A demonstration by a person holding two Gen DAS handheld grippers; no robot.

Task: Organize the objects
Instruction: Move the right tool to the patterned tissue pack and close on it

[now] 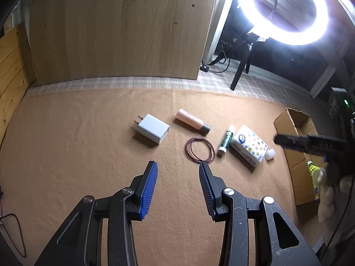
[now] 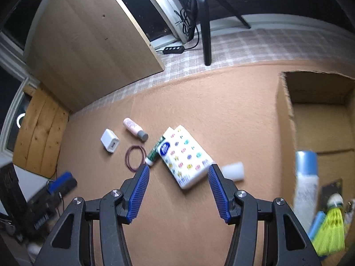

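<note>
Several small items lie on the tan mat (image 1: pixel 88 144): a white charger (image 1: pixel 152 128), a pink bottle with a grey cap (image 1: pixel 192 122), a loop of dark red rubber bands (image 1: pixel 199 149), a green-and-white stick (image 1: pixel 225 140), a patterned tissue pack (image 1: pixel 249 147) and a small white cap (image 1: pixel 270 154). My left gripper (image 1: pixel 178 168) hovers open just short of the rubber bands, nothing between its fingers. My right gripper (image 2: pixel 178 170) is open above the mat, with the tissue pack (image 2: pixel 185 157) seen between its fingertips and the white cap (image 2: pixel 233 170) beside its right finger.
An open cardboard box (image 2: pixel 286 115) stands at the right, holding a yellow shuttlecock (image 2: pixel 331 228) and a blue-topped white bottle (image 2: pixel 306 177). A wooden board (image 1: pixel 119 28) leans at the back. A ring light (image 1: pixel 281 11) on a tripod stands behind the mat.
</note>
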